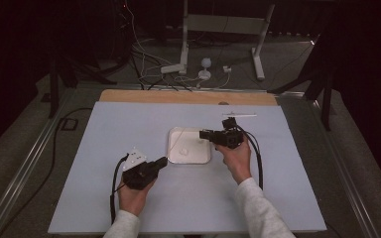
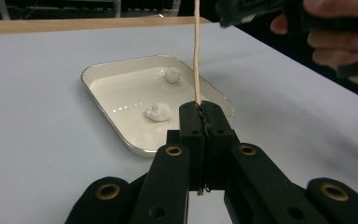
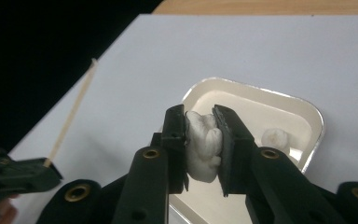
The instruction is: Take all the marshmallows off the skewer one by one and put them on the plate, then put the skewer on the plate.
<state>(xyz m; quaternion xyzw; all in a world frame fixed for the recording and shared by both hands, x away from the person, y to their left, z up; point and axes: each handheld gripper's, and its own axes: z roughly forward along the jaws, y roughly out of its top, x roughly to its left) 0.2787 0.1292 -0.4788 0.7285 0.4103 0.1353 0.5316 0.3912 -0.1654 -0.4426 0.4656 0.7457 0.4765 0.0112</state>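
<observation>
My right gripper pinches a soft white marshmallow between nearly closed jaws above the shallow white tray, while my left gripper, clamped tight, holds a thin wooden skewer pointing up and away toward it. The skewer's tip lies well apart from the marshmallow, its long axis slanting across the pale blue surface; beyond lies a dim room with cables on the floor.

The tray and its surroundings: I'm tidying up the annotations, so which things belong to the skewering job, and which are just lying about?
In use:
- wooden skewer, clamped in the left gripper
- white marshmallow, pinched by the right gripper
- tray holding two more marshmallows

Lying about:
- thin stick on the table's far side
- cables on the floor
</observation>
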